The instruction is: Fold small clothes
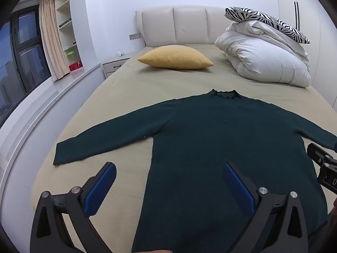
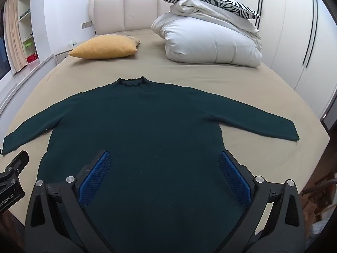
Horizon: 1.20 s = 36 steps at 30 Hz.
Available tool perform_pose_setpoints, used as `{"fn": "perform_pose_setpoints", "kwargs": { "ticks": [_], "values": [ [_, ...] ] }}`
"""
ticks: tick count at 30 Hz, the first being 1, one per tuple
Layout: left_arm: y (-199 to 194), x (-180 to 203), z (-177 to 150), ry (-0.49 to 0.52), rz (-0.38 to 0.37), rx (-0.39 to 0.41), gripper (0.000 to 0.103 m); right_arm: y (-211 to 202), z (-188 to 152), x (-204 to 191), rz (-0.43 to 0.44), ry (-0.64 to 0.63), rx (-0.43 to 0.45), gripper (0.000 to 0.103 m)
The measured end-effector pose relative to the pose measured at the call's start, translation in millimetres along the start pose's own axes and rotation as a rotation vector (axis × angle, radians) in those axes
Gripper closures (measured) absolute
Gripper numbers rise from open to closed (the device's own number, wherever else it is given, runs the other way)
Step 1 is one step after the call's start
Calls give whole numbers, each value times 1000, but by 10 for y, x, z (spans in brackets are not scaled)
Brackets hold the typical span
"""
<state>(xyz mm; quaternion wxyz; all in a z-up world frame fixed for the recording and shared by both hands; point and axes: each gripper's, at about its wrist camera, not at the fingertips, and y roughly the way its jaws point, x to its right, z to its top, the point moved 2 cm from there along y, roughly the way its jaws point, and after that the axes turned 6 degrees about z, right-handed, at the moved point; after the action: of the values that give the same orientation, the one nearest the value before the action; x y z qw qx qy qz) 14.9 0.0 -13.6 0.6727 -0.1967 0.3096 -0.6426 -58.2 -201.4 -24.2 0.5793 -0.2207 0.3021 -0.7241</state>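
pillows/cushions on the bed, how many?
2. The yellow cushion lies on the sheet near the headboard. The zebra-print pillow sits on top of the folded white duvet beside it. More could be hidden behind or under the duvet.

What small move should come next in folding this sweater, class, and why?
Probably lower the left gripper toward the left sleeve's cuff to fold it inward. The dark green sweater lies flat on the bed with both sleeves spread, and both grippers, including the right gripper, hover open, holding nothing.
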Motion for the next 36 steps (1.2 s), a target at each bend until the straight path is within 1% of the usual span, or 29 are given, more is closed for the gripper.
{"fn": "perform_pose_setpoints", "kwargs": {
  "ticks": [2,10,36],
  "values": [
    [0,-1,1,-3,-2,-1,0,2,-1,-5,-11,-15,-15,0],
    [0,-1,0,-4,-3,0,0,7,3,-57,-4,-7,-18,0],
    [2,15,1,-9,-10,2,0,-42,-49,-84,13,-14,-10,0]
  ]
}}
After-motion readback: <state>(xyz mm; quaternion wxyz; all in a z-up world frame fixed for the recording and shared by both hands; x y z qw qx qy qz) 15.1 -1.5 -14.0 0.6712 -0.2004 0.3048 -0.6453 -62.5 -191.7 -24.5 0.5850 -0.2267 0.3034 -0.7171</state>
